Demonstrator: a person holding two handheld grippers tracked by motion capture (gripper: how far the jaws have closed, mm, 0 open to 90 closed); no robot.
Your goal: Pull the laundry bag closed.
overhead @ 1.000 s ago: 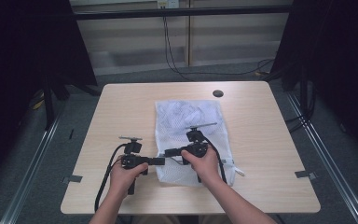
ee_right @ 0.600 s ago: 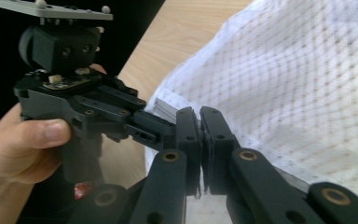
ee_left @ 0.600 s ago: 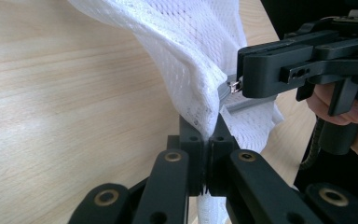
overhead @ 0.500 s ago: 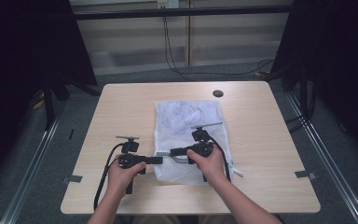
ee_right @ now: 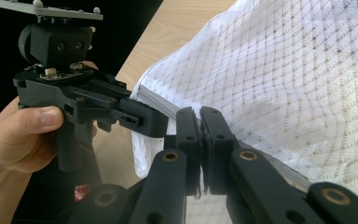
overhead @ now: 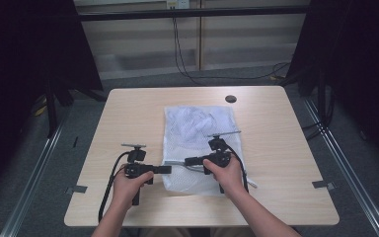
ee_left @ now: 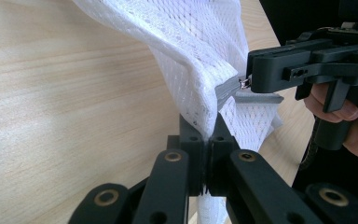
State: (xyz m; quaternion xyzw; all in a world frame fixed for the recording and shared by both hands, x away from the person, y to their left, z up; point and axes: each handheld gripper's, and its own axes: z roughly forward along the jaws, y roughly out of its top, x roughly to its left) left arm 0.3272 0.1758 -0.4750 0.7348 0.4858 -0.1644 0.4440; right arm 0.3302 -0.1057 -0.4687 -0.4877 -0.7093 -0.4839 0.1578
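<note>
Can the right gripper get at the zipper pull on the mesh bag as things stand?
Probably yes: the right gripper looks already shut on the zipper pull of the mesh bag, with nothing between them. The left gripper pinches the bag's edge beside the zipper, leaving the way free.

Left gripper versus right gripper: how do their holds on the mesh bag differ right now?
The left gripper pinches the white mesh bag at its left edge; the right gripper clamps the grey zipper strip. The left sits over bare table, the right over the bag. Both are shut.

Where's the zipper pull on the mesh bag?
In the left gripper view, the zipper pull sits at the right gripper tip, right of centre on the mesh bag.
</note>
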